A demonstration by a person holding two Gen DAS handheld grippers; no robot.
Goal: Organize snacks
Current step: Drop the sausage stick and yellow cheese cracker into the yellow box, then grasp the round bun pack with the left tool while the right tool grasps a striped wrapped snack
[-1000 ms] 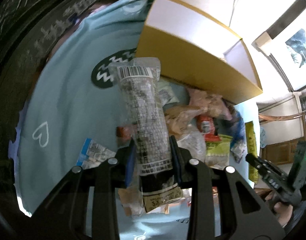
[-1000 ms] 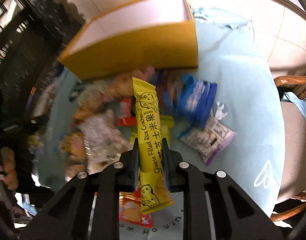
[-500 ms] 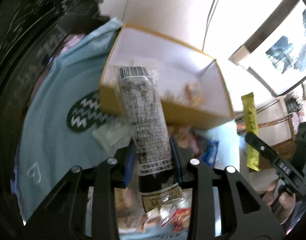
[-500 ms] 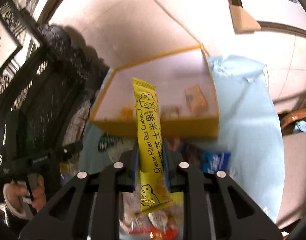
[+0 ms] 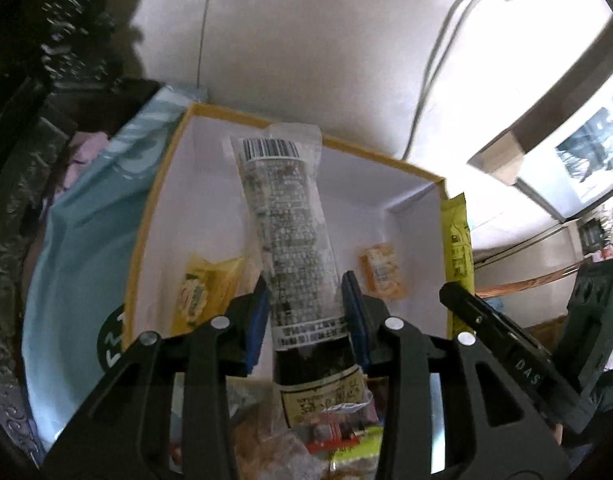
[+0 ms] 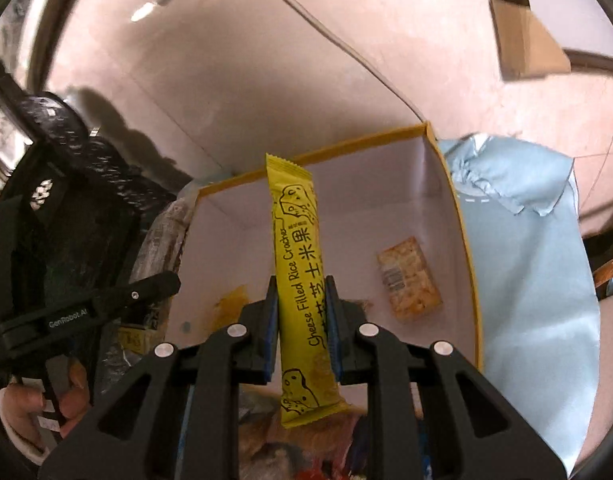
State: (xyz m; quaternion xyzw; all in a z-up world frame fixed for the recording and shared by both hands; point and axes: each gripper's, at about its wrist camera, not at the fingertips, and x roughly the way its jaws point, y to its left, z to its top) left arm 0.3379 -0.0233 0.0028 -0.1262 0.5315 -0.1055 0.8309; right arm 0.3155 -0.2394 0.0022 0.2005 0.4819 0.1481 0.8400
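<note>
We're at the drop step: both snacks hang over the yellow box [image 5: 146, 216]. Left gripper [image 5: 306, 312] has the clear barcode pack [image 5: 294, 232] between its pads; jaws have just been opening, pack still upright. Right gripper [image 6: 302, 312] clamps the yellow cracker stick [image 6: 300, 264]. Next: release both clear of the near wall.

Ahead of the grippers, a light-blue tablecloth [image 6: 538, 280] bears a yellow-rimmed box [image 6: 468, 264]; loose snack packets [image 5: 298, 448] lie nearer.
</note>
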